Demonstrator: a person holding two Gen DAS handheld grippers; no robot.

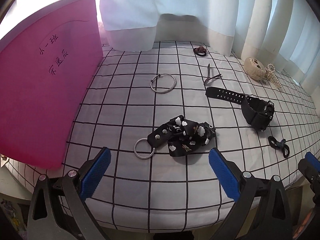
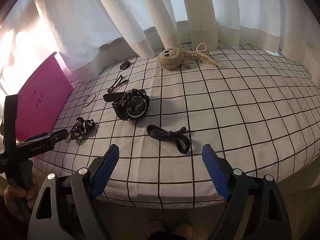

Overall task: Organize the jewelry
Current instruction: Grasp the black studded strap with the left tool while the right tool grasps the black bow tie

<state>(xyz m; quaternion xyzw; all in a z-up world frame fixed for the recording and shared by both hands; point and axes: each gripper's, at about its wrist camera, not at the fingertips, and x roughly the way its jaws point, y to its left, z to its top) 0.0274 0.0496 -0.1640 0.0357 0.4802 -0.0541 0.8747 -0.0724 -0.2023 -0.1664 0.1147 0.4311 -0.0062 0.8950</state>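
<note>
Left gripper (image 1: 159, 173) and right gripper (image 2: 160, 172) both spread, empty; bow hair tie (image 2: 170, 139) probably limp; pads may snag the checked cloth (image 2: 240, 120) instead.

"GenRobot.AI" on the left gripper (image 2: 43, 140); handwritten "小一班" on the pink box (image 1: 50, 84).
</note>
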